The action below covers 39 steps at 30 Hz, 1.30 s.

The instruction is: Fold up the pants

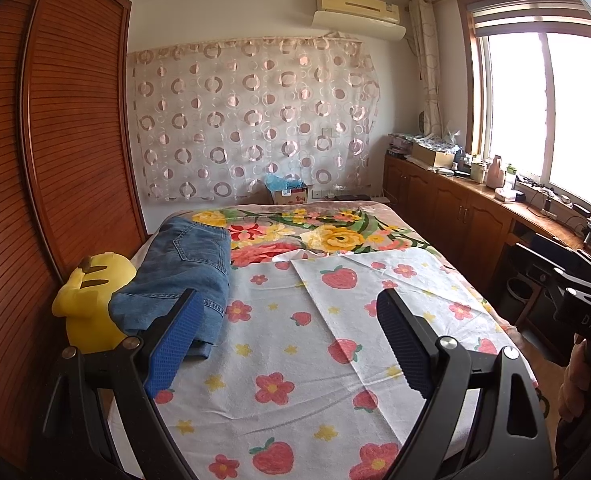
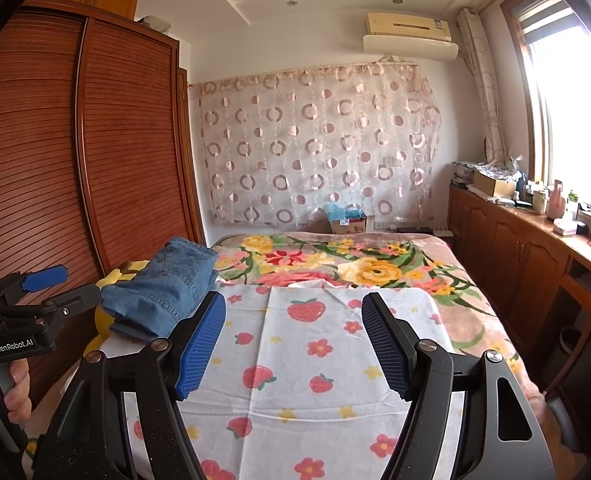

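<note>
Blue denim pants lie folded in a compact stack on the left side of the bed, partly resting on a yellow plush toy. They also show in the right wrist view. My left gripper is open and empty, held above the strawberry-print sheet, with its left finger just in front of the pants' near edge. My right gripper is open and empty above the same sheet, to the right of the pants. The left gripper's body shows at the right wrist view's left edge.
A floral blanket covers the far half of the bed. A wooden slatted wardrobe stands along the left. Wooden cabinets with clutter run under the window on the right. A cardboard box sits beyond the bed's far end.
</note>
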Tool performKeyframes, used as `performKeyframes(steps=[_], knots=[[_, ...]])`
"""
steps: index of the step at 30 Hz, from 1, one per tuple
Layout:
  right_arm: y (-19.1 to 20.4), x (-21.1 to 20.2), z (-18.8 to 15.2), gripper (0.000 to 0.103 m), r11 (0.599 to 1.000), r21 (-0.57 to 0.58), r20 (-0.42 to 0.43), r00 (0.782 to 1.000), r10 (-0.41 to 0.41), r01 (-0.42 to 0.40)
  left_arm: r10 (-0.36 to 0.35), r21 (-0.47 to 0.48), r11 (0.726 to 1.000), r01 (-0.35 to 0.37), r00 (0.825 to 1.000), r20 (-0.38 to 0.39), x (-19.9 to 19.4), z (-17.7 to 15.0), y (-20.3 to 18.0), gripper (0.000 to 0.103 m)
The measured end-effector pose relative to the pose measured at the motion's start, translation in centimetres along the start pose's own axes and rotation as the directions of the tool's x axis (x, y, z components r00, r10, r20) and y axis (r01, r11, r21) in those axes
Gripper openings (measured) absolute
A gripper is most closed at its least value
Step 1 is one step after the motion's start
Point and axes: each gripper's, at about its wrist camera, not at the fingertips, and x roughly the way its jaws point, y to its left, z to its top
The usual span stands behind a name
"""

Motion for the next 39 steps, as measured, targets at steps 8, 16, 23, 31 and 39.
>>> performKeyframes(steps=[8, 16, 23, 31, 39], knots=[[-0.12, -0.02, 0.12, 0.073, 1.000, 0.001, 0.002, 1.000, 0.000, 0.000, -0.001, -0.001, 1.000, 0.001, 1.000, 0.000, 0.01, -0.01, 0.08, 0.089], [-0.18, -0.04, 0.13, 0.073, 1.000, 0.000, 0.001, 1.000, 0.001, -0.001, -0.002, -0.001, 1.000, 0.002, 1.000, 0.000, 0.01, -0.04, 0.10, 0.089], [-0.16, -0.09, 0.07, 0.073, 1.000, 0.000, 0.002, 1.000, 0.000, 0.000, -0.001, -0.001, 1.000, 0.001, 1.000, 0.000, 0.03, -0.07, 0.11, 0.089], [-0.30, -0.12, 0.15, 0.073, 1.000, 0.001, 0.002, 1.000, 0.002, -0.002, -0.002, 0.001, 1.000, 0.002, 1.000, 0.000, 0.01, -0.10, 0.10, 0.089], [-0.24, -0.16, 0.12, 0.073, 1.000, 0.001, 0.003, 1.000, 0.000, 0.000, -0.002, -0.001, 1.000, 0.002, 1.000, 0.000, 0.07, -0.13, 0.05, 0.089]])
